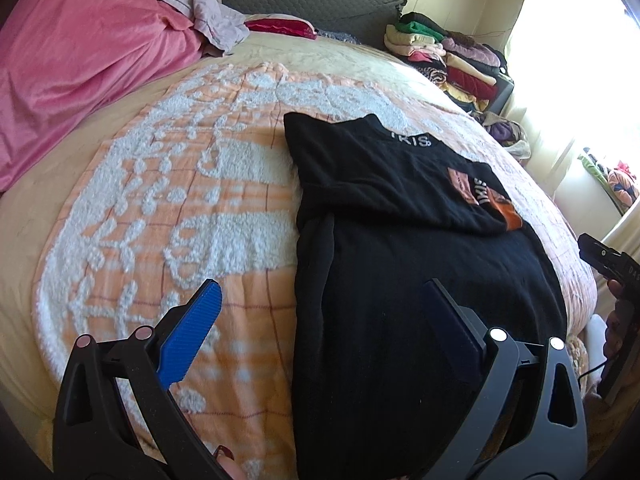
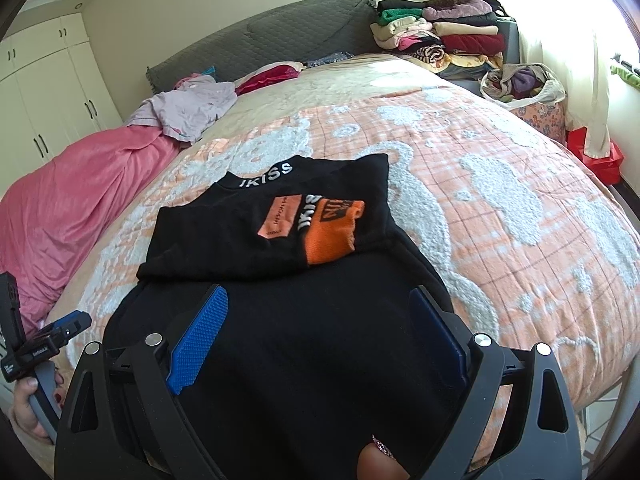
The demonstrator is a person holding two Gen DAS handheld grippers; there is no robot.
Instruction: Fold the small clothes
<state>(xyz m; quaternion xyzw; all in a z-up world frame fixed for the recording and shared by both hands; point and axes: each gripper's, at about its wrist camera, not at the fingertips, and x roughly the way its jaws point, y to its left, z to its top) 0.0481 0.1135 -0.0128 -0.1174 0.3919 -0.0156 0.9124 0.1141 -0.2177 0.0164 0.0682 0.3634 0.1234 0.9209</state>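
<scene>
A black top [image 1: 400,240] [image 2: 288,320] with white lettering at the collar and an orange patch lies flat on the bed, its sleeves folded in over the chest. My left gripper [image 1: 324,300] hovers open above the garment's near left edge, one blue finger [image 1: 196,320] over the blanket, the other over black cloth. My right gripper [image 2: 320,308] hangs open above the garment's lower half, empty. The right tool [image 1: 612,280] shows at the right edge of the left wrist view; the left tool [image 2: 44,344], held by a hand, shows at the left edge of the right wrist view.
The bed carries an orange-and-white blanket [image 1: 180,200] [image 2: 500,200]. A pink duvet [image 1: 72,72] [image 2: 72,208] lies along the left side, with lilac cloth [image 2: 188,108] near the grey headboard [image 2: 280,40]. Stacked folded clothes [image 1: 448,56] [image 2: 440,36] and a bag of clothes [image 2: 524,80] sit at the far right.
</scene>
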